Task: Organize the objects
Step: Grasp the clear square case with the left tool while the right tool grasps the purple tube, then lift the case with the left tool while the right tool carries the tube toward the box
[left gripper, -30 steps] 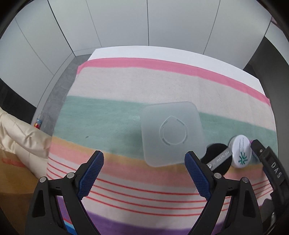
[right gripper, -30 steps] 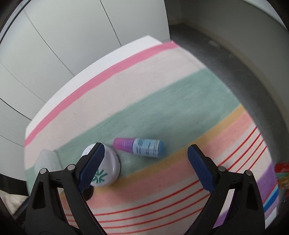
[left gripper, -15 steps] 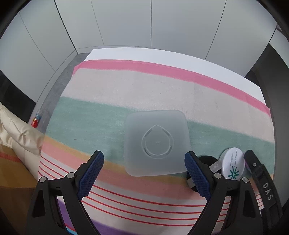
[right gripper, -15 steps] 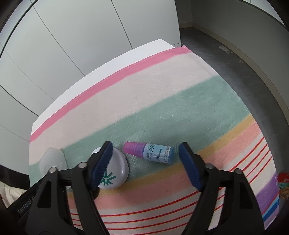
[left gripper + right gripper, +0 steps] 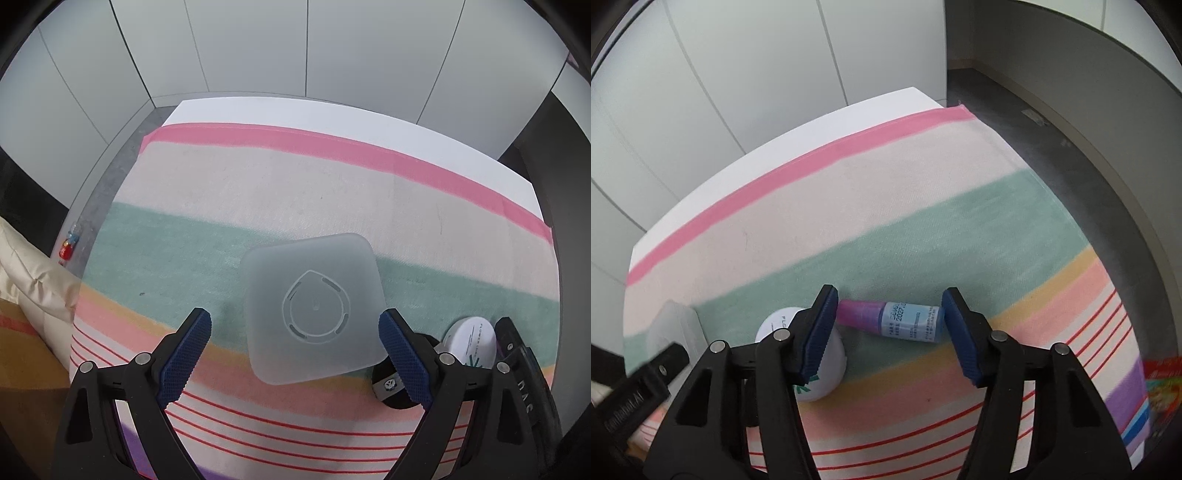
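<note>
We are at the pick-up step of the tidying: our right hand-held gripper [image 5: 888, 332] is closing its jaws around the small bottle [image 5: 894, 320], which lies on its side on the green band of the striped cloth [image 5: 923, 229] covering the counter [image 5: 798, 140]; the bottle sits between the pads, but they do not yet appear to press on it. Our left hand-held gripper [image 5: 295, 354] hangs wide open above the frosted square lid [image 5: 314, 308], its pads flanking the lid without touching it. Next, we judge, the right jaws must finish closing on the bottle's ends squarely, since a round bottle on cloth could roll or squirt out. Just beside the bottle sits a round white tin [image 5: 812, 354], printed "FLOWER" with a green star-like mark. The bottle's blue label shows "2027"; the rest is too small to read. The other gripper's black body shows letters like "DAS".
</note>
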Demonstrator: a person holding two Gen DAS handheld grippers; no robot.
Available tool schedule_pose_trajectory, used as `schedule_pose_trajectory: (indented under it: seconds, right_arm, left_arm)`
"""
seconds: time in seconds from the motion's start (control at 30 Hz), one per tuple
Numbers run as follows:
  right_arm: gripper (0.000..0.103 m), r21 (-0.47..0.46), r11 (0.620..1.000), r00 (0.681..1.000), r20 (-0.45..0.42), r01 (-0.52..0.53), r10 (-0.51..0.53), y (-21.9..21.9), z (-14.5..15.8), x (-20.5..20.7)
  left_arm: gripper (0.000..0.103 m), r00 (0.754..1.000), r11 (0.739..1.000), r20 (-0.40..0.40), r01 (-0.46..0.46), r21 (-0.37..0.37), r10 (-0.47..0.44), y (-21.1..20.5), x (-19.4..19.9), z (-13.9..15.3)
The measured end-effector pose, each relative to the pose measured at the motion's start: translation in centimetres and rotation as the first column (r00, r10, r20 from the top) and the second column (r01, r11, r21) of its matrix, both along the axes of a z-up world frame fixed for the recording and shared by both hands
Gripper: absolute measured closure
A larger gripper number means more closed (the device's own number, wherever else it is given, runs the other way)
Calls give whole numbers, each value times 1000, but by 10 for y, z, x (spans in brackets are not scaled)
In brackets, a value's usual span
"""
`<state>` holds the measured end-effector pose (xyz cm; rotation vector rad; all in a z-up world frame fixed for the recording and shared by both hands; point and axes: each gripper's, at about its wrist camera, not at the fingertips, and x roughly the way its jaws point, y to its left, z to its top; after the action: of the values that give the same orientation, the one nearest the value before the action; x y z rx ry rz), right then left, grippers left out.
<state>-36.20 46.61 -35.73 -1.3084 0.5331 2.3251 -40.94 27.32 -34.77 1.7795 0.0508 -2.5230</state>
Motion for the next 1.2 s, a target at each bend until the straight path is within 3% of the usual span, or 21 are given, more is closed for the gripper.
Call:
schedule_pose_trajectory:
  seconds: [0.4, 0.57, 0.87, 0.97, 1.03, 1.13, 1.2]
  right_arm:
    - [42, 76, 995, 998, 5, -63, 63, -5, 3, 6]
    - [42, 78, 993, 996, 4, -85, 85, 2, 5, 14]
    - [42, 54, 994, 995, 9, -100, 100, 1, 8, 23]
    - [42, 36, 995, 996, 9, -92, 92, 2, 8, 26]
    - [42, 36, 995, 995, 13, -96, 95, 1, 7, 27]
    - [42, 40, 993, 994, 18, -113, 112, -3, 8, 27]
    - [42, 47, 991, 992, 19, -123, 122, -4, 8, 25]
  left_arm:
    - [7, 1000, 1000, 4, 5, 17, -5, 0, -3, -2]
    - [2, 1000, 997, 17, 11, 71, -12, 0, -9, -9]
    - [3, 998, 985, 54, -40, 166, 31, -3, -14, -6]
    - [2, 994, 994, 106, -28, 108, 16, 6, -19, -17]
    - [0, 988, 1000, 153, 6, 12, -8, 14, -25, -33]
    - [18, 997, 998, 41, 63, -25, -62, 25, -18, -22]
    - [18, 997, 994, 12, 72, -83, -72, 29, -13, -16]
